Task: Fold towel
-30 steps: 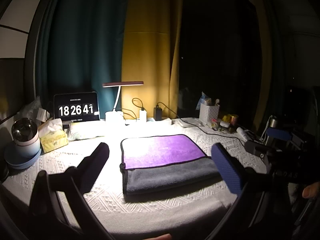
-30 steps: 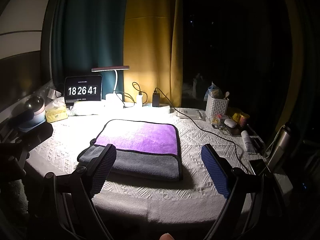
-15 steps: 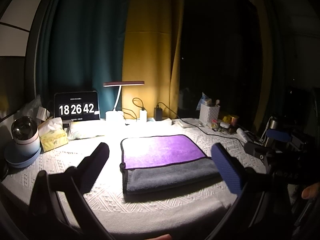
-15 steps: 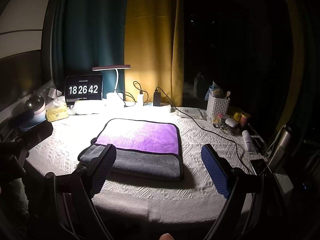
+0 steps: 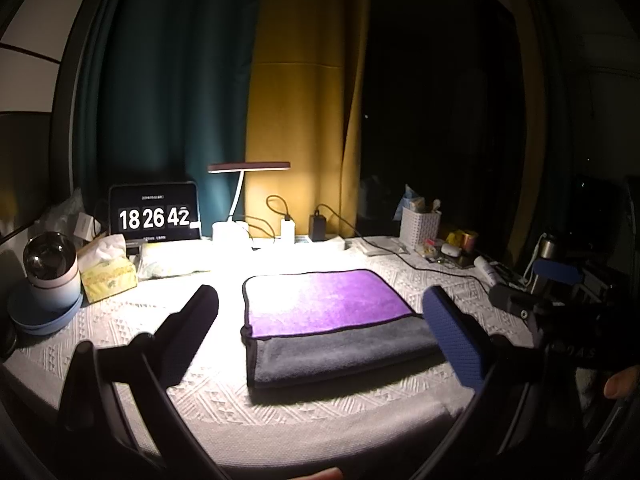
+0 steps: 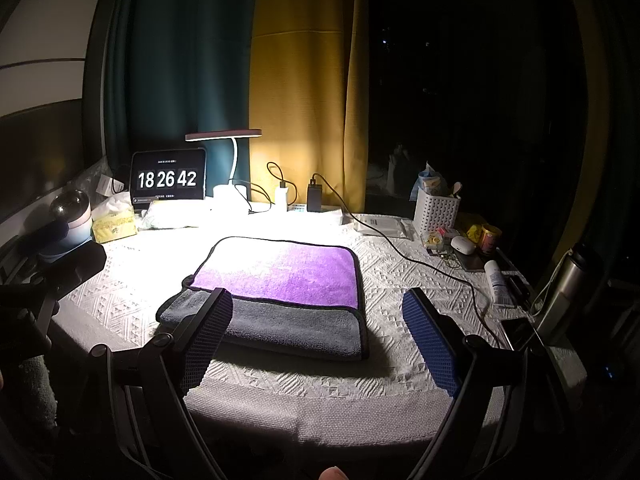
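Observation:
A folded towel (image 5: 328,316), purple on top with a grey layer showing along its near edge, lies flat on the white textured tablecloth (image 5: 132,328); it also shows in the right wrist view (image 6: 280,288). My left gripper (image 5: 320,332) is open and empty, held above the table's near edge in front of the towel. My right gripper (image 6: 316,336) is open and empty, also in front of the towel. Neither touches the towel. The right gripper's body shows at the right of the left wrist view (image 5: 560,320).
At the back stand a lit desk lamp (image 5: 244,200), a clock display (image 5: 154,216), chargers with a cable (image 6: 420,260), a tissue box (image 5: 108,276) and a white basket (image 6: 436,212). A mug on blue plates (image 5: 48,276) sits left. Small items and a bottle (image 6: 564,292) sit right.
Both grippers hold almost still; the towel has not moved. The clock went from 18:26:41 to 18:26:42.

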`<act>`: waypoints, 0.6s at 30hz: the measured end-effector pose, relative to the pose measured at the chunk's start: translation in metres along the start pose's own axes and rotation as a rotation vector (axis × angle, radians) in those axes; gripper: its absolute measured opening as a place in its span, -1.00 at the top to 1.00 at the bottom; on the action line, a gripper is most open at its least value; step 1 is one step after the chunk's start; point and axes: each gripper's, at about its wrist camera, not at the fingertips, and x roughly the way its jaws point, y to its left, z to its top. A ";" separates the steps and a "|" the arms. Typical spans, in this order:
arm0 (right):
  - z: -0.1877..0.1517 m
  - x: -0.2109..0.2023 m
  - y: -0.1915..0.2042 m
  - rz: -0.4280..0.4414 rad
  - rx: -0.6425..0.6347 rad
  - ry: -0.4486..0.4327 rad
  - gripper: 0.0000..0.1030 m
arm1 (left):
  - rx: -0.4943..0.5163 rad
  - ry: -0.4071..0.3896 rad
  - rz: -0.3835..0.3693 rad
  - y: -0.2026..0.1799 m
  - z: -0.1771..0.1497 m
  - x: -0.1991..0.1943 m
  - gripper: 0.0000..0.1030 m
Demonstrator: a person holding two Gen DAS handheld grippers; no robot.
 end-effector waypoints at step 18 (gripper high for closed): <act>-0.001 0.000 0.001 0.002 0.001 0.001 -0.74 | -0.001 -0.002 -0.001 0.000 0.000 0.000 -0.99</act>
